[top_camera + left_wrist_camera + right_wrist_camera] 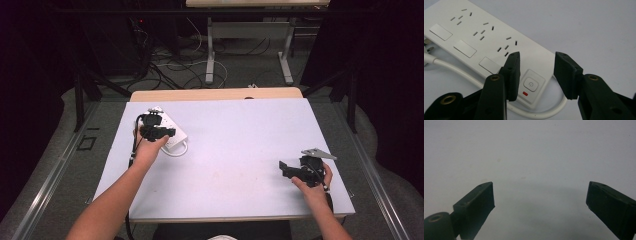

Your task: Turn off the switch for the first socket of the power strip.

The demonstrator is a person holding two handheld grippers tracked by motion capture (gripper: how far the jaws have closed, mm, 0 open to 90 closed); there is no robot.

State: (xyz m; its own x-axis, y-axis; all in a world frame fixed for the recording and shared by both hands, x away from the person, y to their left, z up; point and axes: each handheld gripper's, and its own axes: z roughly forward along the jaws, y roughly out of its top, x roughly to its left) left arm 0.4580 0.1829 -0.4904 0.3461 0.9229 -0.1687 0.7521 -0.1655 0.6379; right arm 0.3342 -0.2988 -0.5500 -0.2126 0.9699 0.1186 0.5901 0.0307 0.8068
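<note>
White power strip (486, 42) between the left gripper's (536, 72) parted jaws.

White power strip (486, 42) flat on table's left-rear area, red indicator by switch, cord looped alongside, probably unplugged.

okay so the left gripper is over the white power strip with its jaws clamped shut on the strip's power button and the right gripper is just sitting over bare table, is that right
Not quite. The left gripper is over the white power strip, but its jaws are apart, standing either side of the power button without pressing it, as the left gripper view shows. The right gripper is over bare table, as you said.
</note>
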